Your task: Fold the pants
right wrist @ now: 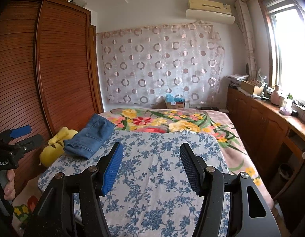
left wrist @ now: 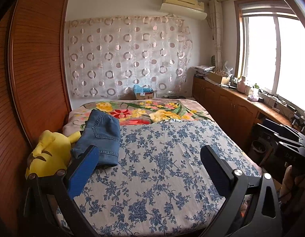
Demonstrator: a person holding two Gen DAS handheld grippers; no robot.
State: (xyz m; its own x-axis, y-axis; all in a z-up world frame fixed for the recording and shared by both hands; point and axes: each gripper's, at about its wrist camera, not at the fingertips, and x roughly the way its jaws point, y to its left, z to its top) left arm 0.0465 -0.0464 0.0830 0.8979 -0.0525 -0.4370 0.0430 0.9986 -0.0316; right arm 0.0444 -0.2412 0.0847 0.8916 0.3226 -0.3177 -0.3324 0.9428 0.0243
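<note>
Two hand-held grippers, both held low over the near end of the bed. Left hand-held gripper [left wrist: 150, 158]: jaws spread wide, blue pads facing each other, nothing between them but blue-flowered sheet [left wrist: 162, 177] beneath. Right hand-held gripper [right wrist: 151, 158]: jaws parted about halfway, also empty, same sheet below. Left hand [right wrist: 8, 185] wrapped round the grip of the left tool, seen at the left edge of the right wrist view; fingertips of the right hand [left wrist: 288, 179] just visible at the right edge of the left wrist view.

Ahead and to the left of both tools: folded denim pants [left wrist: 101, 138], a compact blue bundle lying flat on the sheet near its left edge, pocket stitching up, clear of every pad. Just left of the pants, touching them: yellow plush toy [left wrist: 49, 154], wedged against the wooden wardrobe [left wrist: 38, 69].

Further ahead, past the sheet's far edge: bright floral blanket [left wrist: 152, 112] over the rest of the bed. Beyond the bed: cardboard box [left wrist: 144, 94] against the wall, circle-patterned curtain [left wrist: 128, 57] above it, air conditioner [left wrist: 184, 4] near the ceiling. Off to the right: long wooden surface [left wrist: 241, 96] crowded with small items under a bright window [left wrist: 270, 59]
</note>
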